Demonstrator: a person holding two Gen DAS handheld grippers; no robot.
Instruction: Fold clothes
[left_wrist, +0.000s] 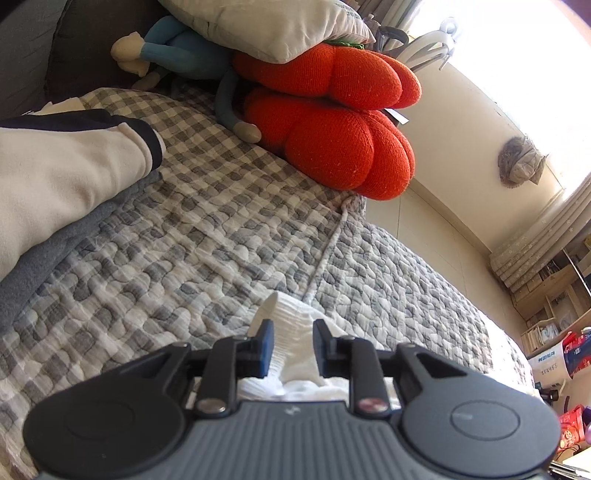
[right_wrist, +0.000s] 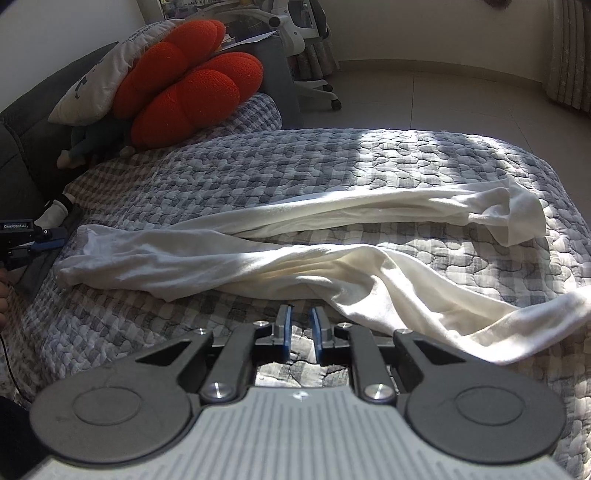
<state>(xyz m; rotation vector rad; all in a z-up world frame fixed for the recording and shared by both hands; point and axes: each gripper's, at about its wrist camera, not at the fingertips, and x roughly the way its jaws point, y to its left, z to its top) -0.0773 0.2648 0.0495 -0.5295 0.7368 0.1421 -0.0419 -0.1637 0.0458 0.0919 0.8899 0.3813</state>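
Note:
A long white garment (right_wrist: 295, 254) lies stretched across the checked quilt (right_wrist: 258, 170), wrinkled, with folds running left to right. My left gripper (left_wrist: 293, 341) sits at its left end, fingers closed on a raised bunch of the white cloth (left_wrist: 291, 325). In the right wrist view the same gripper (right_wrist: 35, 240) shows at the far left beside the garment's end. My right gripper (right_wrist: 300, 321) hovers low over the quilt just in front of the garment's near edge. Its jaws stand a narrow gap apart with only quilt showing between them.
Two orange cushions (left_wrist: 332, 110) and a grey pillow (left_wrist: 269, 26) are stacked at the head of the bed with a stuffed doll (left_wrist: 173, 51). A cream sleeve with a dark cuff (left_wrist: 74, 162) lies at left. Beyond the bed are bare floor (right_wrist: 443, 99) and an office chair (right_wrist: 306, 37).

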